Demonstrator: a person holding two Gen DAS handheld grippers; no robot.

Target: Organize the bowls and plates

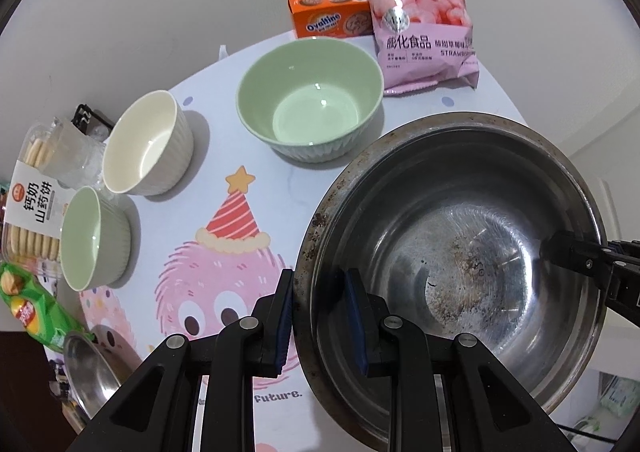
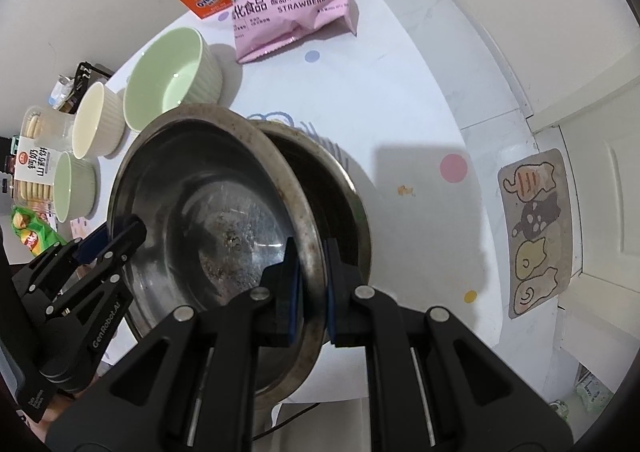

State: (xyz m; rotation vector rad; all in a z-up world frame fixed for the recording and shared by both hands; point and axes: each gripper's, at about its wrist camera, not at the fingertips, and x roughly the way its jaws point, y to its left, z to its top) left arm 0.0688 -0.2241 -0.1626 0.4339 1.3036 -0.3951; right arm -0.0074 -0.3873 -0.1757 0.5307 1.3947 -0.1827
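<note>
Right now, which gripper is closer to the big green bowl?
Left. The left gripper grips the steel basin's rim on the side facing the big green bowl; the right gripper clamps the opposite rim, farther away.

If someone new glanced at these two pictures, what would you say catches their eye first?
Most striking is the stained steel bowl, gripped at opposite rims by the left gripper and the right gripper, tilted above a second steel bowl on the table. Next, the pink strawberry ring bag stands at the far edge, and the pink furry cartoon in a party hat decorates the tablecloth.
</note>
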